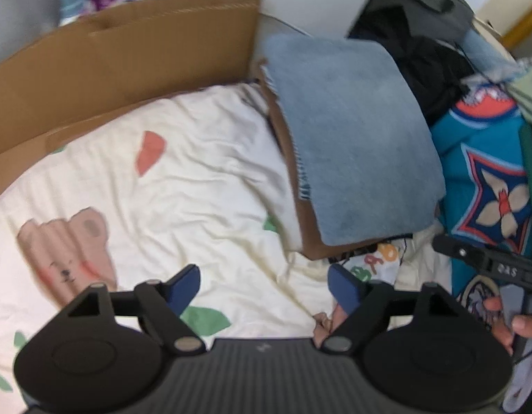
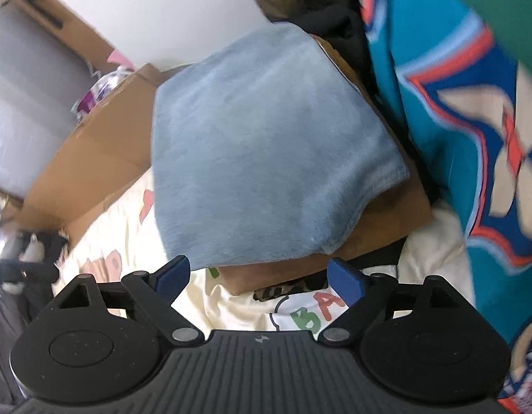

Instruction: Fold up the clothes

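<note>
My left gripper [image 1: 264, 289] stands wide open with nothing between its blue pads [image 1: 185, 288]; below the gap is only the cream bed sheet [image 1: 204, 179] with its bear print. My right gripper [image 2: 259, 281] is likewise wide open and empty, its pads clear of all cloth.

The folded blue garment [image 2: 266, 151] lies just ahead of the right gripper, its near edge showing just above the fingertips in that view. It rests on top of a folded brown piece [image 2: 386, 220], which in turn sits on a white garment with coloured letters [image 2: 307, 314]. From the left gripper the same blue garment [image 1: 352, 138] lies ahead and to the right, well off the line of the fingers. Its long axis runs away from me, toward the cardboard box [image 1: 121, 65] and the wall. I judge the right hand the nearer of the two to the stack.

Both grippers point steeply down at the bed, the left more nearly straight down, the right tipped further forward over the stack. In the left view, part of the right tool [image 1: 490, 262] and my fingers [image 1: 507, 321] on it show at the right edge, beside the teal patterned cloth [image 1: 486, 179].

I judge this fold complete and the stack released; the next garment most likely comes from the teal pile to the right.
</note>
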`<state>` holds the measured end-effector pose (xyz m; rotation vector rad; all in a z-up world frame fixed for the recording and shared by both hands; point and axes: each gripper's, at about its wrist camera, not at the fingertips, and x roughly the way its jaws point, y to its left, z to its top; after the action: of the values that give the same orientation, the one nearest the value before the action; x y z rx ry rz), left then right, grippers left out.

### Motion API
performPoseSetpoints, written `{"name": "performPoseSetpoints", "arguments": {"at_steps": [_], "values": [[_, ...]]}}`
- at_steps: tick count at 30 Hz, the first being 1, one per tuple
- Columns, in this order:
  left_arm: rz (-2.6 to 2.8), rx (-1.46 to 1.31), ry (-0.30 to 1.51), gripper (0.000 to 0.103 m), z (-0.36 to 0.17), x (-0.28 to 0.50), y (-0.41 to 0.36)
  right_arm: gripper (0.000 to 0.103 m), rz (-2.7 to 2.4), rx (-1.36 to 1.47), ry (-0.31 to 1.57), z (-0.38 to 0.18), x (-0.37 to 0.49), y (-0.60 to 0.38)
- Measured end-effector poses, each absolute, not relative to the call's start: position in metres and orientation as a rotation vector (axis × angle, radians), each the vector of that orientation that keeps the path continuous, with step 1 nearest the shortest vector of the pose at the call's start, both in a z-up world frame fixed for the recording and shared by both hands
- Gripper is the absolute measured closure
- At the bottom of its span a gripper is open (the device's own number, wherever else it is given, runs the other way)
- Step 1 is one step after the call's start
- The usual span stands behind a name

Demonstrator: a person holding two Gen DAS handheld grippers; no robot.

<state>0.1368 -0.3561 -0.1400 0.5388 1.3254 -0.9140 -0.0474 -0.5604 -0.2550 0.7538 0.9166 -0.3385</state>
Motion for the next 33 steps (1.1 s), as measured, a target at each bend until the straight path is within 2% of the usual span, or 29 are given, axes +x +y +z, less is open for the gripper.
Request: {"name": "performPoseSetpoints", "arguments": {"at_steps": [4, 14, 16, 25, 33], "values": [[-0.894, 0.531, 1.315, 0.010, -0.113, 0.142, -0.344, 0.006, -0.317, 0.708, 0.951, -0.220, -0.043, -0.559], [-0.840, 0.485, 1.348, 0.007, -0.049, 0.160, -0.310, 0.004, -0.264, 0.626, 1.110, -0.156, -0.012, -0.547], [-0.823, 0.475, 1.344, 0.007, -0.033, 0.165, -0.298, 0.000, -0.253, 0.632, 1.092, -0.139, -0.012, -0.541], [-0.728, 0.367, 1.281, 0.003, 0.052, 0.190, -0.237, 0.000, -0.207, 0.584, 1.024, -0.064, -0.012, -0.499], [-0.713, 0.283, 1.224, 0.001, 0.091, 0.206, -0.179, 0.000, -0.233, 0.514, 1.020, -0.014, -0.012, -0.454]]}}
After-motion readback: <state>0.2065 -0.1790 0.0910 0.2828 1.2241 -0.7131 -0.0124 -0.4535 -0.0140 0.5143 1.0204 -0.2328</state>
